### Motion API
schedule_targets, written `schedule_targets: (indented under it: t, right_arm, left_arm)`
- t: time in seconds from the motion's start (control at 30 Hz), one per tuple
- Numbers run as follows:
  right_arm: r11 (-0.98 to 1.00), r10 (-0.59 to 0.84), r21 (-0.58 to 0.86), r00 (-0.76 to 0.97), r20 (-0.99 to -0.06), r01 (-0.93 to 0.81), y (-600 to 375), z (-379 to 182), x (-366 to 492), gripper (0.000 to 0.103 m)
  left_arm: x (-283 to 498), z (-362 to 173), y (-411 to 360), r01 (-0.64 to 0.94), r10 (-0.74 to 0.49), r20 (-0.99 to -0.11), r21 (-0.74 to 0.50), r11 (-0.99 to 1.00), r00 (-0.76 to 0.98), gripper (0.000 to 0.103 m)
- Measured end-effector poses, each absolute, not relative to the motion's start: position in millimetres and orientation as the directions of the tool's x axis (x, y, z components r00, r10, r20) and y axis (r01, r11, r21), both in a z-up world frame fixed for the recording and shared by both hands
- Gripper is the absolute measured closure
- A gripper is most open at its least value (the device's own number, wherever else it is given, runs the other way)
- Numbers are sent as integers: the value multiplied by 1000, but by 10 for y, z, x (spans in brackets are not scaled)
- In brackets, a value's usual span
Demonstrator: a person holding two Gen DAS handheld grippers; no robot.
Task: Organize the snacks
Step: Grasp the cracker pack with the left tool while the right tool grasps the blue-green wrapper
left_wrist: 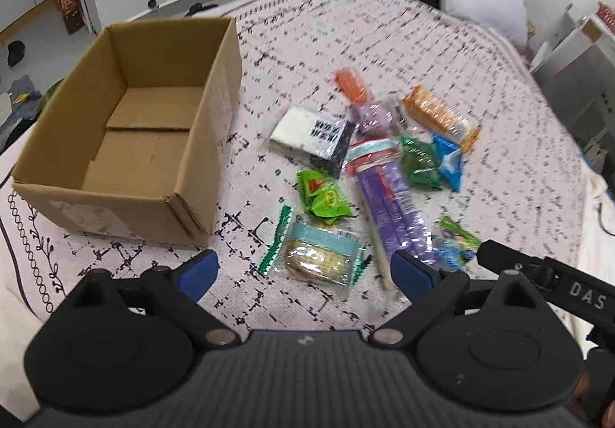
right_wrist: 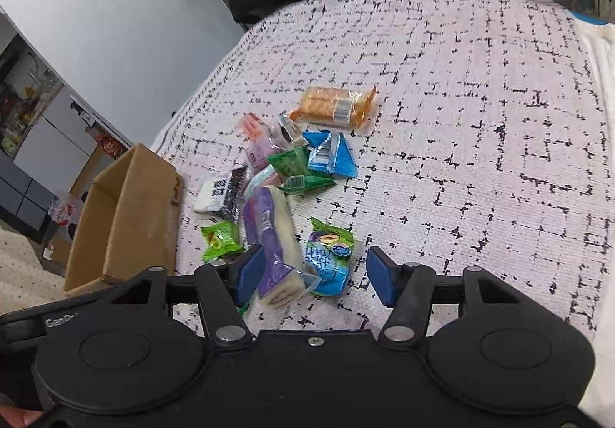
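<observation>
Cardboard box (left_wrist: 127, 143) is shown empty, left of the snacks (left_wrist: 369, 166); both tools, left (left_wrist: 303, 270) and right (right_wrist: 313, 274), are spread, nothing pinched. A first pick is judged next.

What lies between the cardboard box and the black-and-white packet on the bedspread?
Nothing: in the left wrist view, only bare patterned bedspread separates the cardboard box from the black-and-white packet. The right wrist view shows the same gap.

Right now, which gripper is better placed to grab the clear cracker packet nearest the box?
Left. The left gripper stands open right over the cracker packet, beside the cardboard box. The right gripper frames the blue-green packet instead.
</observation>
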State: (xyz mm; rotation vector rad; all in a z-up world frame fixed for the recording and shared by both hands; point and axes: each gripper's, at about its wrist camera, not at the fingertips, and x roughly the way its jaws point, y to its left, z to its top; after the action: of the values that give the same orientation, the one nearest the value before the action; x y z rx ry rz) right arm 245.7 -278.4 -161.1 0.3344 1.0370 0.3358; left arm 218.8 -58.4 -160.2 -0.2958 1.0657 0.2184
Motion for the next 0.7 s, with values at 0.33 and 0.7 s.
schedule_targets:
  t: [0.33, 0.7]
  right_arm:
    - [900, 423, 426, 432, -797, -93, -2754, -1873, 2633, 45]
    - [912, 401, 398, 421, -814, -100, -2663, -1990, 2731, 46]
  left_arm:
    - [2445, -1919, -568, -329, 41, -906, -110, 938, 420, 6]
    - [2540, -2181, -575, -334, 29, -923, -110, 936, 385, 12]
